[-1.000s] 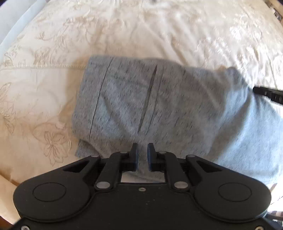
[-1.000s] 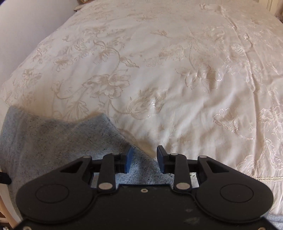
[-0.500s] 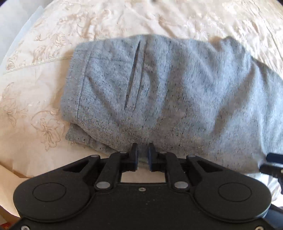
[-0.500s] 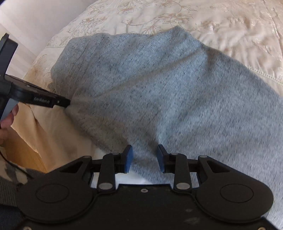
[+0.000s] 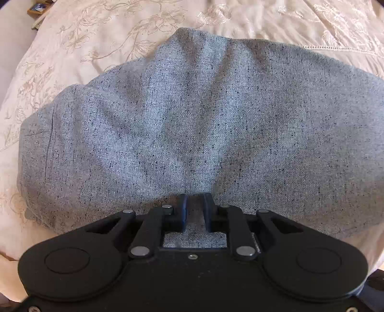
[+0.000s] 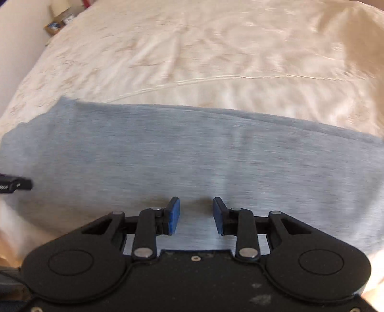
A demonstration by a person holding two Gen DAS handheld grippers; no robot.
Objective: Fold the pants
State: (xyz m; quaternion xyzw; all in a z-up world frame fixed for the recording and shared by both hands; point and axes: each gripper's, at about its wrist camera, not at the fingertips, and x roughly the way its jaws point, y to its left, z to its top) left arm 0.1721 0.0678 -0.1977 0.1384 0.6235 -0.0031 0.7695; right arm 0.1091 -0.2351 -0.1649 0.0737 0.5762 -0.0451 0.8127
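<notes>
Grey flecked fabric is filling most of the left wrist view: the folded pants [image 5: 204, 124] are lying on a cream embroidered bedspread [image 5: 100, 43], with a rounded fold edge facing away from the camera and a stitched seam running down the left side of the bundle. The left gripper [image 5: 195, 211] is pointing steeply down at the near edge of the pants. Its jaws are opening — a narrow gap is showing between the blue pads, and cloth is visible in that gap, but the pads are not pressing on it. Creases in the fabric are fanning out from the spot just ahead of the fingertips. A small box-like object [image 5: 39, 9] is sitting beyond the far left corner of the bed; it is too small to identify.

In the right wrist view, which is blurred, the pants [image 6: 192, 153] are stretching as a wide grey band across the bedspread [image 6: 216, 48], their far edge running roughly straight from left to right. The right gripper [image 6: 196, 214] is hovering over the near part of the pants with its jaws standing well apart — nothing is clamped between the blue pads, and the cloth is only lying beneath them. The tip of the left gripper [image 6: 16, 184] is entering at the left border, over the left end of the pants. Cardboard boxes [image 6: 60, 20] are standing past the bed's far left corner.
</notes>
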